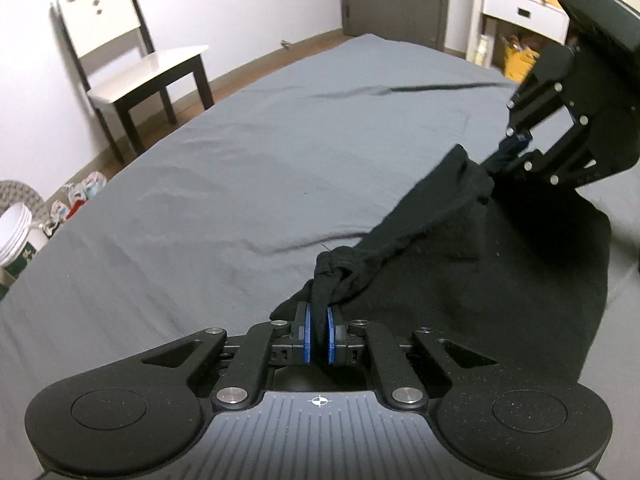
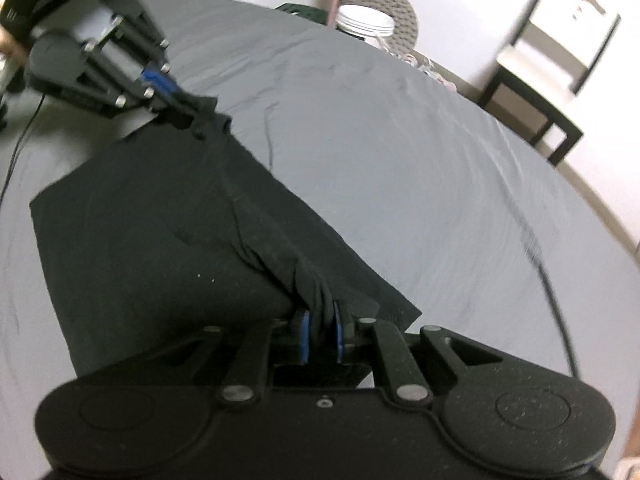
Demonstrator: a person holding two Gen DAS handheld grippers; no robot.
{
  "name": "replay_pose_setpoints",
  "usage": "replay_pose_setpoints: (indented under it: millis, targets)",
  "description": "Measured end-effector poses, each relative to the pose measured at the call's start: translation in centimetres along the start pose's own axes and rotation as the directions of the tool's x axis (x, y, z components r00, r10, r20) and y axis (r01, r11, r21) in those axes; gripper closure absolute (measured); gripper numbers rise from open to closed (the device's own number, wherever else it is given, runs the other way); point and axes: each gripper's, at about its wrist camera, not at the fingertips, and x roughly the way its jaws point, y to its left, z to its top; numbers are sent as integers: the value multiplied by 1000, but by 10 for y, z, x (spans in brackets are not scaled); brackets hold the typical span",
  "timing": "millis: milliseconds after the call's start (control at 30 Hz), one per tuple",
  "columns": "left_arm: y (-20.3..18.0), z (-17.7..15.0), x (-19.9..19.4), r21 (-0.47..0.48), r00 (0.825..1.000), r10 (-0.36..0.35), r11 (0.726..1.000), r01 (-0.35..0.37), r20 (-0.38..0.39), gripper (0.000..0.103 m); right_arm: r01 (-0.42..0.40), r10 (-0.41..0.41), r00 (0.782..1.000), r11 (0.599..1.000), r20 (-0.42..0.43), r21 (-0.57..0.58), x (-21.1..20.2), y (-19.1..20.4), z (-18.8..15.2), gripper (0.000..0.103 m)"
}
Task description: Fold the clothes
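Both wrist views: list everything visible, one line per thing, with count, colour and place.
black garment: one, black, on the bed, an edge lifted between both grippers
bed sheet: one, grey, covering the bed
chair: one, white seat, dark legs, by the wall
bowls: a stack, white, beside the bed
shelf unit: one, white, far corner
door: one, grey, far wall
left gripper: black, blue pads, shut on cloth
right gripper: black, blue pads, shut on cloth

The left tongs point(image 1: 319, 334) point forward, their blue pads point(image 1: 307, 334) pressed close on a bunched edge of the black garment point(image 1: 520, 272). The right tongs point(image 2: 322, 334) do likewise, jaws nearly together, pinching the same cloth. The two sets face one another, held apart, the fabric stretched between them.
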Motion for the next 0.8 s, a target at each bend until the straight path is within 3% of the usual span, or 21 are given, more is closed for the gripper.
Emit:
replay_pose_setpoints:
  millis: [67,133,267,400,467,533,700,800]
  targets:
    - [1,-1,4,-11,1000,6,1000,-6,-5,97,-23,21,1000,997,22,79,-1,-11,-4,86]
    - [2,-2,9,-26,1000,9,1000,-9,-15,97,-37,28,998,984,50,177,-3,-23,-10,70]
    - [6,-6,10,-114,1000,-6,993,5,-10,97,-156,117,984,928,132,339,-14,-45,-30,70]
    - [17,-11,13,-221,999,-35,974,37,11,97,-228,162,969,882,189,411,-22,-58,-45,70]
    - [20,-13,17,-260,999,-44,964,49,23,97,-262,179,959,853,219,451,-21,-62,-49,71]
    - [23,-15,18,-293,998,-47,955,53,30,97,-263,169,958,840,231,475,-17,-66,-49,92]
    - [27,-14,23,-357,999,-37,933,44,27,97,-246,122,958,817,261,521,-19,-73,-48,93]
    - [26,-11,31,-357,1000,-20,934,19,1,97,-239,95,961,760,262,604,-19,-81,-52,93]
